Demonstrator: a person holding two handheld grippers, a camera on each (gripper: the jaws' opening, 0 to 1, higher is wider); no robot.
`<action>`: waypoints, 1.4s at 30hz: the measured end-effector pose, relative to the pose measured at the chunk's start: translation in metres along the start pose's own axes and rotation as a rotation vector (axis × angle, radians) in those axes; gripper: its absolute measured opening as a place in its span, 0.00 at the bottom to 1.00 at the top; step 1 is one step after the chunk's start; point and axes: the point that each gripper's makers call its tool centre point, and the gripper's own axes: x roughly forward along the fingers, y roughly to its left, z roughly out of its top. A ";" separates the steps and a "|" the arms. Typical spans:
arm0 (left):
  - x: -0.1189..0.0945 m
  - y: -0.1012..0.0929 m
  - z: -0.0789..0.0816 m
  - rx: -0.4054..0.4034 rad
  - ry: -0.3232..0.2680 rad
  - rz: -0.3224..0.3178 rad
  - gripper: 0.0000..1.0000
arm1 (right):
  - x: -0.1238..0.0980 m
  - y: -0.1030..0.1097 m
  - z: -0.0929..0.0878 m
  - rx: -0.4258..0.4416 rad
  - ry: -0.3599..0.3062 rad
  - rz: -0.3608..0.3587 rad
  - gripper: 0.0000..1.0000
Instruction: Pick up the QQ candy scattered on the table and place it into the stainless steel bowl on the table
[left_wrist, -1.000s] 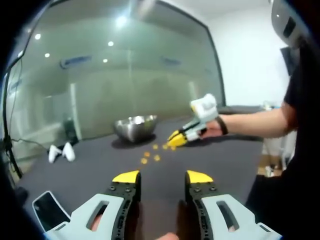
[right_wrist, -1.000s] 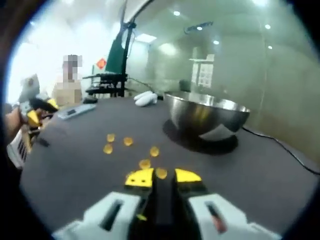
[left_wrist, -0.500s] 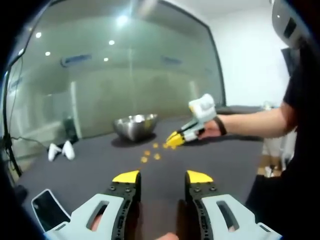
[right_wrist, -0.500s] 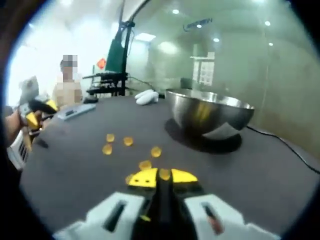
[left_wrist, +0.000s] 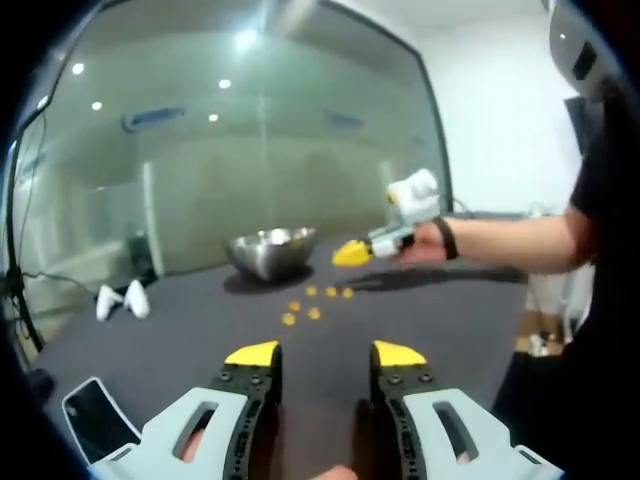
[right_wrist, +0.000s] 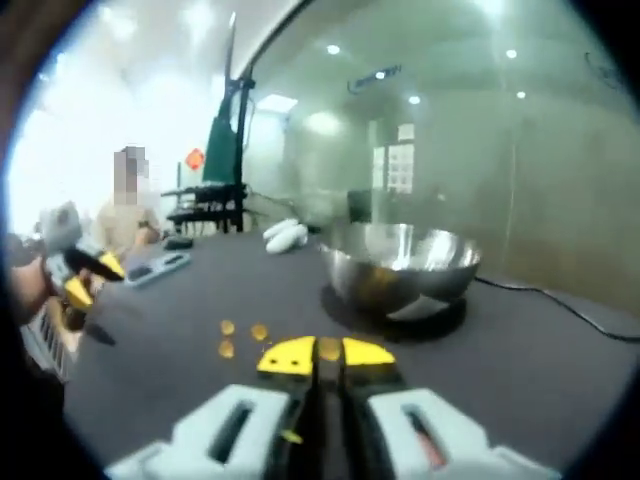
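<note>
Dark table (right_wrist: 560, 370), right tongs (right_wrist: 322, 352) pinching candy (right_wrist: 328, 349), bowl (right_wrist: 398, 262) beyond

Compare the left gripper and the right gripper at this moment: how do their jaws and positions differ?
The yellow-tipped left gripper has its jaws apart with nothing between them; the yellow-tipped right gripper has its jaws shut on a small orange QQ candy. The left one sits back from the scattered candies, while the right one is raised above the dark table, near the stainless steel bowl. Both have yellow tips and pale bodies.
</note>
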 end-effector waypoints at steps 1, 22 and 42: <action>0.001 0.000 -0.002 -0.006 0.010 -0.002 0.36 | -0.002 -0.001 0.005 0.000 -0.009 -0.003 0.09; -0.004 0.004 -0.018 0.052 0.168 0.000 0.36 | 0.021 -0.025 0.067 -0.087 -0.063 -0.040 0.09; -0.008 0.008 -0.024 0.004 0.226 -0.003 0.36 | 0.081 -0.065 0.101 -0.186 -0.037 -0.176 0.09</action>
